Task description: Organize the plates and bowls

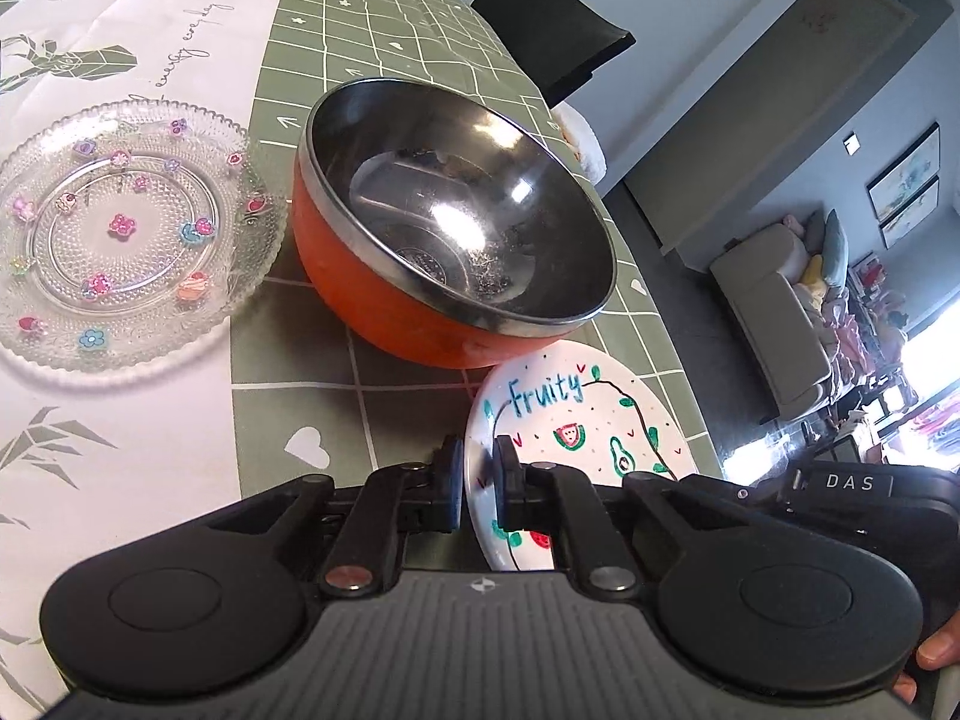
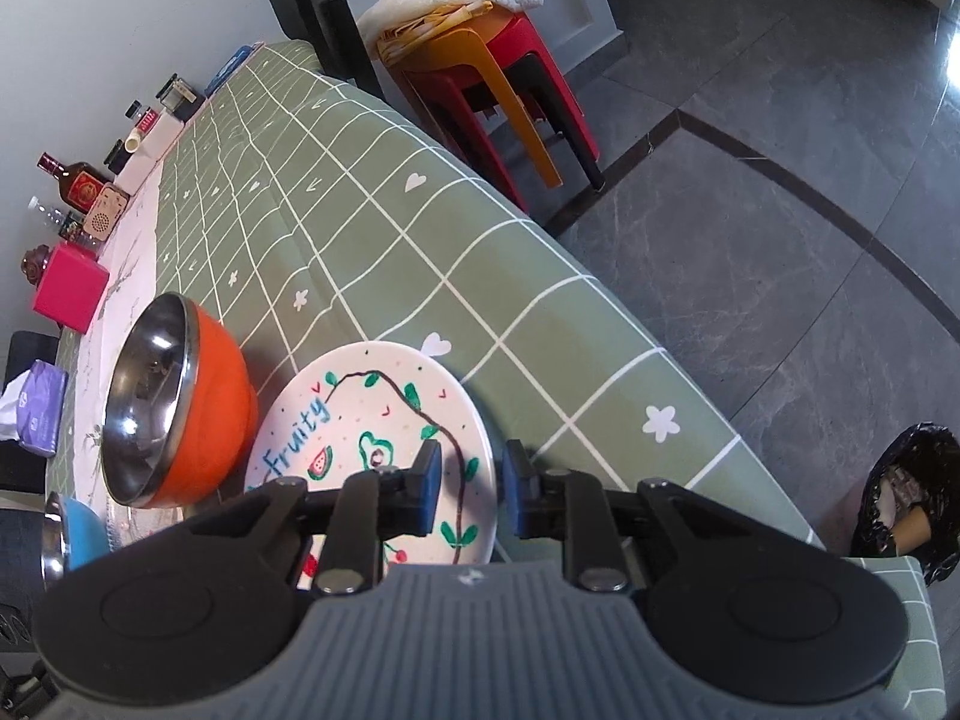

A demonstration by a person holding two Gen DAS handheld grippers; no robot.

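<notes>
- Left gripper (image 1: 480,483) was clamped on the left rim of the white round ceramic plate painted with fruit and the word "Fruity" (image 1: 576,414); black pads pinched the edge.
- Right gripper (image 2: 471,492) straddled the same plate's (image 2: 372,420) right rim; blue pads stood close either side, contact with the rim I cannot tell.
- Plate sat near the table edge on the green grid tablecloth (image 2: 456,276), just beside the orange bowl with steel lining (image 1: 456,222).
- Clear glass plate with small flower decals (image 1: 126,234) lay left of the bowl, near it.
- Blue bowl (image 2: 78,531) showed at the right-wrist view's left edge.
</notes>
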